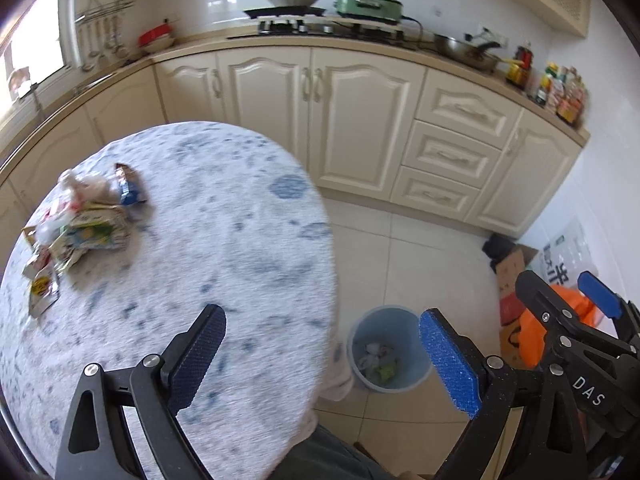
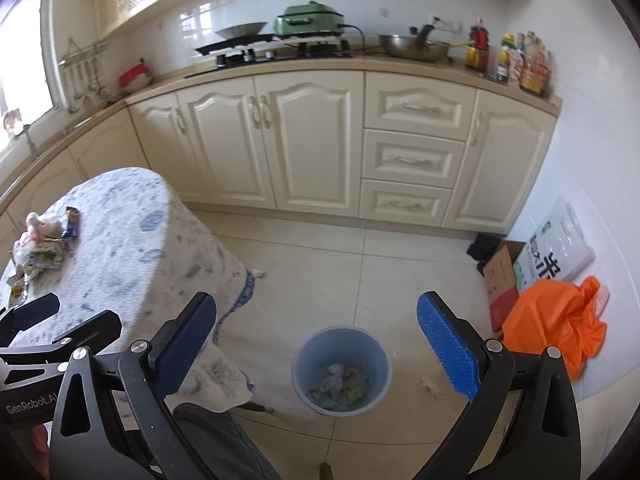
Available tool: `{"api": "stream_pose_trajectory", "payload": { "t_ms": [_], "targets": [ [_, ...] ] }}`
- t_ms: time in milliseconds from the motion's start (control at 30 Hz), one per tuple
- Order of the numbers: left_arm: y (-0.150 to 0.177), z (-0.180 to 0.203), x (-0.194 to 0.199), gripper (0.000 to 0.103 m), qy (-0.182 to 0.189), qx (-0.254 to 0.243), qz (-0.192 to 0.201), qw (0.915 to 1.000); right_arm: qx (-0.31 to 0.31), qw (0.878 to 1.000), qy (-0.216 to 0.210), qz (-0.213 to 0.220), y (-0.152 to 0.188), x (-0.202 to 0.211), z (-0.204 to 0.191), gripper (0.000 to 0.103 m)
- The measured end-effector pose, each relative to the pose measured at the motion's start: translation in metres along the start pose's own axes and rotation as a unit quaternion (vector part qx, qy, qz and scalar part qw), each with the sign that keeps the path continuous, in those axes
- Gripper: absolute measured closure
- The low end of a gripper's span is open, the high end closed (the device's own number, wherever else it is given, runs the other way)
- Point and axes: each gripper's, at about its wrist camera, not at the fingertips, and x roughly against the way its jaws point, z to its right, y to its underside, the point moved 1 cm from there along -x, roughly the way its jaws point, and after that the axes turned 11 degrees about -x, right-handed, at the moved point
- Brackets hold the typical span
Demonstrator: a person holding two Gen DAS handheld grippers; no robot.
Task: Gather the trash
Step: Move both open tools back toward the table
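A heap of crumpled wrappers and packets [image 1: 80,232] lies on the left part of the round table [image 1: 224,216], which wears a blue-speckled white cloth; the same trash heap [image 2: 40,248] shows at the left edge of the right wrist view. A light blue bin [image 2: 341,364] stands on the floor beside the table with several scraps inside; the bin [image 1: 388,348] also appears in the left wrist view. My left gripper [image 1: 322,354] is open and empty over the table's near edge. My right gripper [image 2: 316,348] hangs open and empty above the bin.
Cream kitchen cabinets [image 2: 320,140] run along the back under a counter with a stove, pans and bottles. An orange plastic bag [image 2: 560,328], a cardboard box [image 2: 502,280] and a white sack stand at the right wall. A small paper scrap [image 2: 430,385] lies on the tiled floor.
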Motion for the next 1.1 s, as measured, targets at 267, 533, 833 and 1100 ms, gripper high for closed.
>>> {"api": "stream_pose_trajectory", "payload": {
  "t_ms": [267,533,833,1100],
  "targets": [
    [0.028,-0.047,0.034,0.007,-0.041,0.063,-0.002,0.9972,0.048,0.997,-0.057,-0.013,0.011,-0.001,-0.058,0.001],
    [0.048,-0.11,0.054,0.007,-0.084,0.135,-0.013,0.9872,0.098,0.99,-0.094,-0.033,0.027,-0.009,-0.116,0.001],
    [0.061,-0.172,0.049,0.007,-0.114,0.197,-0.035,0.9732,0.143,0.98,-0.129,-0.052,0.031,-0.025,-0.18,0.001],
    [0.057,-0.233,0.019,0.007,-0.125,0.231,-0.042,0.9639,0.176,0.972,-0.141,-0.074,0.034,-0.055,-0.236,0.001]
  ]
}}
